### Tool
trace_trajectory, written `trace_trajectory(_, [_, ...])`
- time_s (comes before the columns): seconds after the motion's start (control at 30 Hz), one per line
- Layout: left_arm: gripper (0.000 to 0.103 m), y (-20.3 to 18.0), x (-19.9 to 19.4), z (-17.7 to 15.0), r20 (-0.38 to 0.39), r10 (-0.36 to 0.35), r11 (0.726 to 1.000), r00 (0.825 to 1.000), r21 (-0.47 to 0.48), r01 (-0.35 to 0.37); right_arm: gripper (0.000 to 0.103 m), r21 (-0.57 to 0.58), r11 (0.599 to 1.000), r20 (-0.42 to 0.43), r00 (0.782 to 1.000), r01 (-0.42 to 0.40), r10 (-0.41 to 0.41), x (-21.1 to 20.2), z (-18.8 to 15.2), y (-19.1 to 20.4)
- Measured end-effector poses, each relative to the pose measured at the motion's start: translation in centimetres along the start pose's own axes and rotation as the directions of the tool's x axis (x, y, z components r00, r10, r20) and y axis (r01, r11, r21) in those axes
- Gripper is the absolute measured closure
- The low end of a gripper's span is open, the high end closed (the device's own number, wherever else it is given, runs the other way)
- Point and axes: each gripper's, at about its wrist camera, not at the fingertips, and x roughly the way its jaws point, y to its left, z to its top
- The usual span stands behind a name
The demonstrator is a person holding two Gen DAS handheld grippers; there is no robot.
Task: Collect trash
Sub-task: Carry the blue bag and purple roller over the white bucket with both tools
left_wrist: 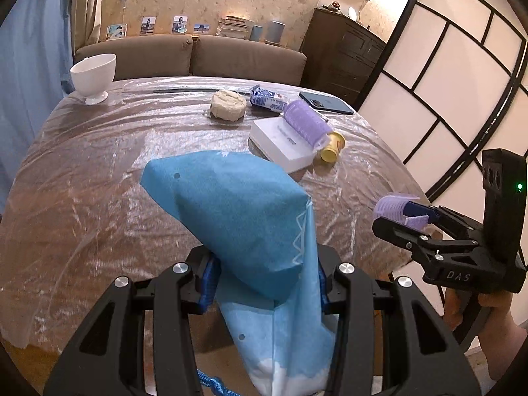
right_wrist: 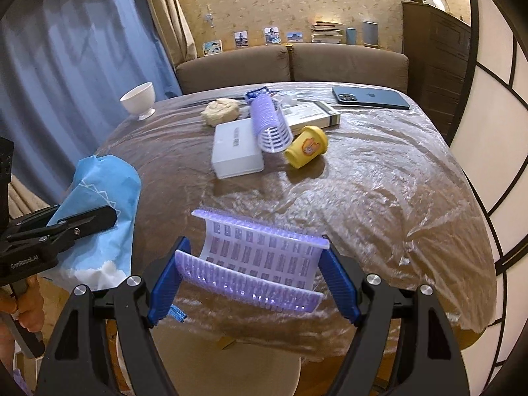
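My left gripper [left_wrist: 264, 280] is shut on a blue bag [left_wrist: 244, 217] and holds it above the table's near edge; the bag also shows in the right wrist view [right_wrist: 102, 194]. My right gripper [right_wrist: 254, 274] is shut on a purple hair roller [right_wrist: 257, 264], held lengthwise between the blue pads [right_wrist: 165, 280]; it also shows in the left wrist view [left_wrist: 399, 214], to the right of the bag. A second purple roller [right_wrist: 269, 122] lies on a white box [right_wrist: 234, 151]. A yellow tub [right_wrist: 307, 147], a dough lump [right_wrist: 221, 110] and a blue-white wrapper [left_wrist: 267, 99] lie further back.
The round table [right_wrist: 379, 198] is covered with crinkled clear plastic. A white footed bowl [left_wrist: 94, 76] stands at the far left, a blue phone [right_wrist: 369, 97] at the far right, a flat box [right_wrist: 313, 114] beside it. A brown sofa and a panelled screen stand behind.
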Motion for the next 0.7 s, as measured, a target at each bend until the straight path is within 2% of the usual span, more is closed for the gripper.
trace_trajectory(0.7, [0.057,-1.0,-1.8,-4.2,-0.044,-0.048,0.997,0.998,0.059,0.051,0.027,-0.027,0.998,-0.049,0.998,-0.049,0.047,-1.7,-3.2,1.7])
